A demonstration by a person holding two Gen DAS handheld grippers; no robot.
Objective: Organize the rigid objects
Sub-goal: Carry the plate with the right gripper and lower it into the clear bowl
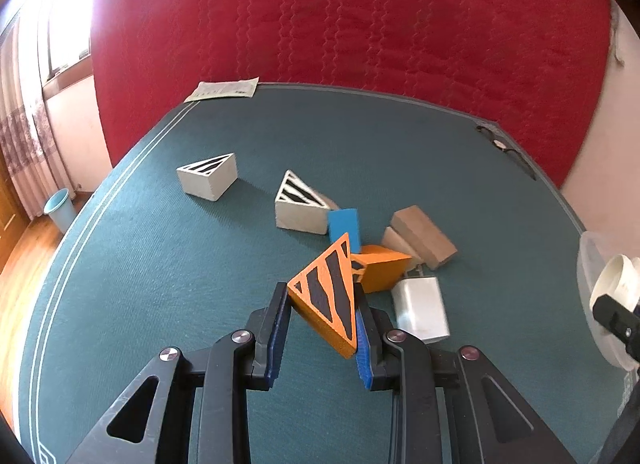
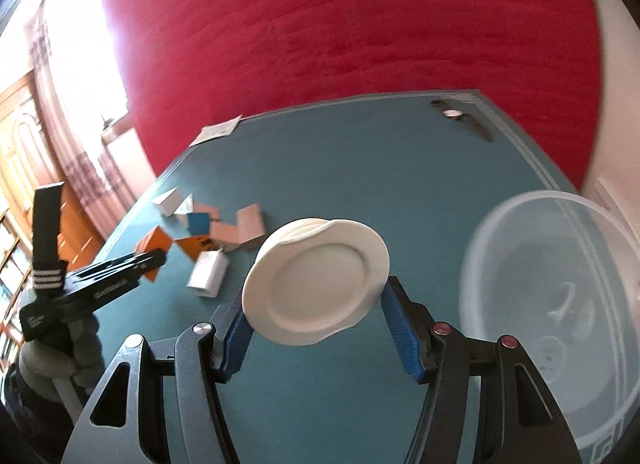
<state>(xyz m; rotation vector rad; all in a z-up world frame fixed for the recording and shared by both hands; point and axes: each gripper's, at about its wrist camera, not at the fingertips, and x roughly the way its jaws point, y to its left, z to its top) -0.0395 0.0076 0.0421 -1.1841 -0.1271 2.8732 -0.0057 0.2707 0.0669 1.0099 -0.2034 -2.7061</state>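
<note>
The left tool (image 1: 322, 318) is clamped on an orange striped wedge (image 1: 328, 296), lifted clear of the green worktop (image 1: 160, 264) just on the near side of the block pile (image 1: 380, 240), presumably to sort it apart from the 2 white striped wedges (image 1: 208, 178) beyond the pile. The right tool (image 2: 316, 316) is clamped across the rim of a white plate (image 2: 316, 280), tilted and held in the air to the right of the pile, beside a clear plastic bowl (image 2: 560, 304) that likely serves as its destination.
</note>
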